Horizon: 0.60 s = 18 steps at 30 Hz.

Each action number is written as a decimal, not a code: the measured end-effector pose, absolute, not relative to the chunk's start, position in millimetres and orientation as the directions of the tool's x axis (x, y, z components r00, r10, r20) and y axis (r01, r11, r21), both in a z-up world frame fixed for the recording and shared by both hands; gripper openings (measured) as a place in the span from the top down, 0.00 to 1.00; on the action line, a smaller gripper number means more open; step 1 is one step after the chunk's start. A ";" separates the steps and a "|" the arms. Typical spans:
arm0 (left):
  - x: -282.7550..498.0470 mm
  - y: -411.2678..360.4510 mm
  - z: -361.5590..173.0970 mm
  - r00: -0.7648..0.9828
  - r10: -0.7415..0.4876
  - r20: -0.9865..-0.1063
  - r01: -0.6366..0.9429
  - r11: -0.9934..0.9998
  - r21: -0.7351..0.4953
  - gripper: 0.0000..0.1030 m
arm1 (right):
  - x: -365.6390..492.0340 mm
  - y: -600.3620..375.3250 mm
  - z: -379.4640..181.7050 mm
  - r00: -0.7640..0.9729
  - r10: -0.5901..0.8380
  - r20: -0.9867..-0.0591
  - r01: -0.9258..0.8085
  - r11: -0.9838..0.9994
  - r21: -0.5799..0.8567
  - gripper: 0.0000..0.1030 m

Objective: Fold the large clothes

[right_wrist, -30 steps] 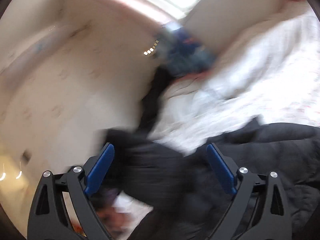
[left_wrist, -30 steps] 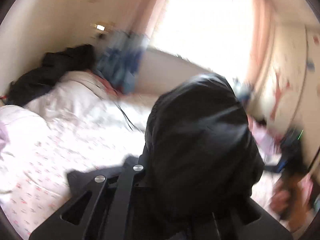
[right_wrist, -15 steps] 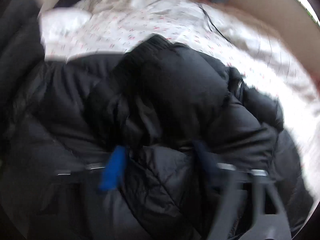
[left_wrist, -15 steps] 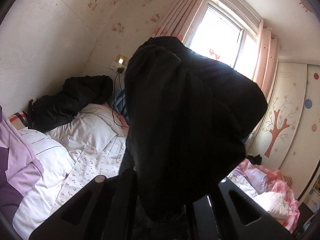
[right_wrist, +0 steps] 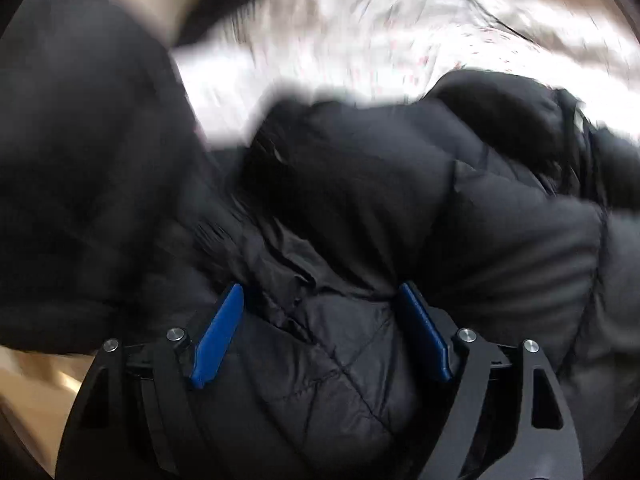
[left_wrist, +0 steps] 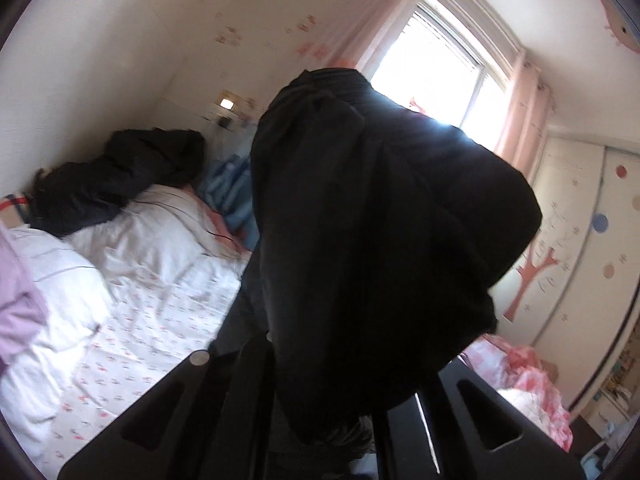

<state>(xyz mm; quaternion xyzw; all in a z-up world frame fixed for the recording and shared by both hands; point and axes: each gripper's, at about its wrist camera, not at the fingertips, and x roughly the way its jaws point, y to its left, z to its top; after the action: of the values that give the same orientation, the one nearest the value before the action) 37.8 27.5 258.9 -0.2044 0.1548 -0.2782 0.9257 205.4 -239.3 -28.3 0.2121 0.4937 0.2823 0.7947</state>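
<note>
A black puffy jacket (right_wrist: 360,184) lies crumpled on the bed. In the left wrist view a bunched part of the jacket (left_wrist: 380,240) rises in front of the camera and hides the fingertips. My left gripper (left_wrist: 332,412) is shut on it and holds it above the bed. My right gripper (right_wrist: 320,288) points down at the quilted cloth. Its blue pads (right_wrist: 218,336) stand far apart and its jaws are opening. Jacket cloth lies between them, and the pads do not press on it.
The bed's white flowered quilt (left_wrist: 152,320) spreads to the left. A second dark garment (left_wrist: 120,172) is heaped by the wall, with blue cloth (left_wrist: 232,192) beside it. A bright window with pink curtains (left_wrist: 520,112), a tree-patterned wardrobe (left_wrist: 572,248) and pink bedding (left_wrist: 528,384) stand right.
My left gripper has lifted the jacket part higher, off the bed. My right gripper swung down from facing the wall onto the jacket; its pads narrowed, then spread apart again.
</note>
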 end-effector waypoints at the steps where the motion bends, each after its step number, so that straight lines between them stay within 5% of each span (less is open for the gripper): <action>1: 38.9 16.9 258.4 0.785 -0.594 -0.175 0.467 0.754 -0.463 0.95 | 196.0 -262.5 -17.5 0.403 0.686 -0.605 -0.221 0.715 0.663 0.26; 7: 50.0 -92.7 220.9 0.632 -0.740 -0.228 0.589 0.651 -0.479 0.95 | 123.0 -426.1 25.9 0.640 0.620 -0.454 -0.121 0.665 0.737 0.16; 10: 56.5 -164.1 162.4 0.507 -0.793 -0.338 0.617 0.608 -0.501 0.95 | 98.4 -489.6 12.9 0.663 0.599 -0.449 -0.044 0.630 0.775 0.14; 15: 62.2 -264.2 41.8 0.204 -0.695 -0.689 0.602 0.644 -0.471 0.92 | 100.0 -525.9 -44.0 0.625 0.667 -0.406 0.048 0.485 0.873 0.14; 18: 50.5 -272.2 23.4 0.161 -0.636 -0.755 0.628 0.656 -0.419 0.78 | 101.8 -533.0 -72.3 0.641 0.695 -0.325 0.069 0.370 0.927 0.14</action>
<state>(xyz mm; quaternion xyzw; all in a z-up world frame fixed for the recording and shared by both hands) 50.5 -272.2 23.4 -0.0042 0.4976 -0.4149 0.7617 101.8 -533.0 -72.3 0.5202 0.3673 0.2111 0.7416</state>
